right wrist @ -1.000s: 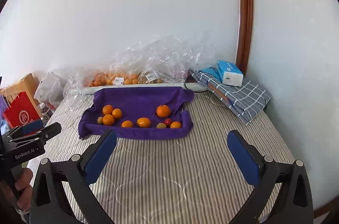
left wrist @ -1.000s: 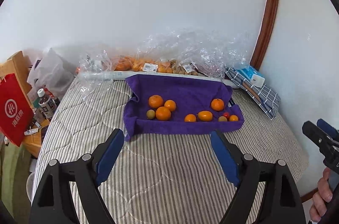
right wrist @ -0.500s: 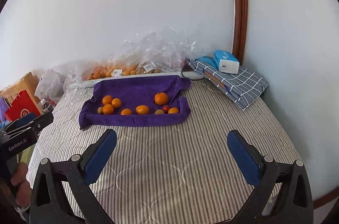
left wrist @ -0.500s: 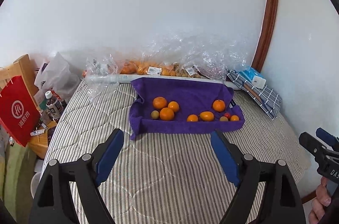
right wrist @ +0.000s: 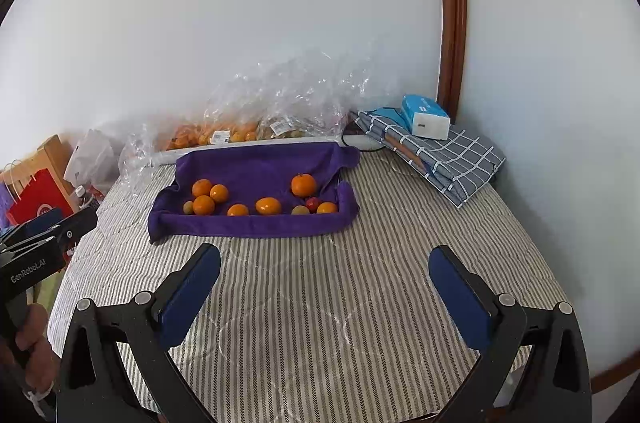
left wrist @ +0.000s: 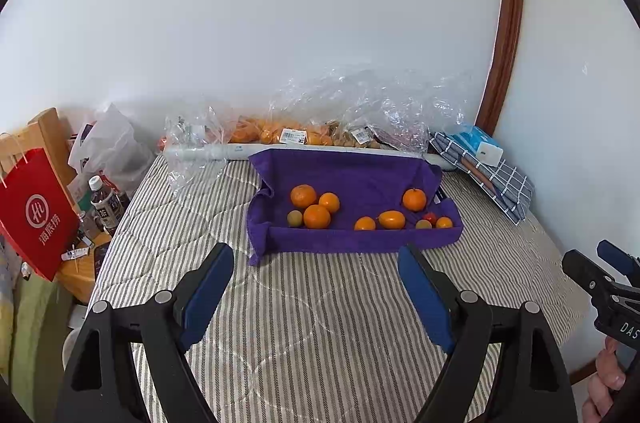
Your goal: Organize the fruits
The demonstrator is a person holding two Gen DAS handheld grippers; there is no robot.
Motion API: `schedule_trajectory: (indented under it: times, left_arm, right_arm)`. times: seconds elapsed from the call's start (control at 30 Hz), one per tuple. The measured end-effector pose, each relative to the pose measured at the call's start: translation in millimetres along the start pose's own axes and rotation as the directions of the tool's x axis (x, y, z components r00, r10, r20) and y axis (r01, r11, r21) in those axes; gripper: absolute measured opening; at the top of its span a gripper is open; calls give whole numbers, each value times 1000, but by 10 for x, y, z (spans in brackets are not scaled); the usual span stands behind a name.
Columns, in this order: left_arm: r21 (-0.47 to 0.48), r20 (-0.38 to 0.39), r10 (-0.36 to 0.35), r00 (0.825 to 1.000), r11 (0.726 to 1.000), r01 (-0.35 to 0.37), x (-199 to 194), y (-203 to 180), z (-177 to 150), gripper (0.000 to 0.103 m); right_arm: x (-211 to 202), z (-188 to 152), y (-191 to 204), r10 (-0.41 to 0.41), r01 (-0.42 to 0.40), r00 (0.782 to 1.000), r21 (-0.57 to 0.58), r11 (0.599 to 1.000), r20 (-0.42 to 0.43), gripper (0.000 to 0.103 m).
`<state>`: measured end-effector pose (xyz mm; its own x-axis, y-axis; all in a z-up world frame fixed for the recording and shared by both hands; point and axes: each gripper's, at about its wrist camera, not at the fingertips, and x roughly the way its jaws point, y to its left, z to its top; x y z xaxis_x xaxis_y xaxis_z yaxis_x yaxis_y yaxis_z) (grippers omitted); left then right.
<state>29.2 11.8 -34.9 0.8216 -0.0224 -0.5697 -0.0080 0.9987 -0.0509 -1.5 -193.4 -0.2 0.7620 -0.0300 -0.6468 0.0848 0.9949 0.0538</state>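
Observation:
A purple towel (left wrist: 352,179) (right wrist: 260,167) lies on the striped bed, its edges turned up. On it lie several oranges (left wrist: 316,216) (right wrist: 203,205), two small greenish fruits (left wrist: 295,218) (right wrist: 300,210) and a small red fruit (left wrist: 430,217) (right wrist: 312,201). My left gripper (left wrist: 316,287) is open and empty, hovering over the bed short of the towel's near edge. My right gripper (right wrist: 326,287) is open and empty, also short of the towel. Each gripper shows at the edge of the other's view: the right one (left wrist: 600,275), the left one (right wrist: 48,235).
Clear plastic bags of oranges (left wrist: 288,133) (right wrist: 224,133) lie along the wall behind the towel. A folded checked cloth (right wrist: 448,155) with a blue tissue pack (right wrist: 426,117) sits at the back right. A red paper bag (left wrist: 36,215) and bottles (left wrist: 106,207) stand left of the bed.
Both grippers have drawn back from the towel and tilted downward a little; the fruits look smaller and farther. Both stay open and empty.

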Motion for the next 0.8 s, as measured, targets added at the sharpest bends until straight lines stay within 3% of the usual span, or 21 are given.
schedule_trajectory:
  times: [0.8]
  left_arm:
    - [7, 6, -3, 1000, 1000, 3, -20, 16, 11, 83]
  right_arm:
    - [-38, -10, 47, 6, -6, 1000, 1, 1000, 8, 102]
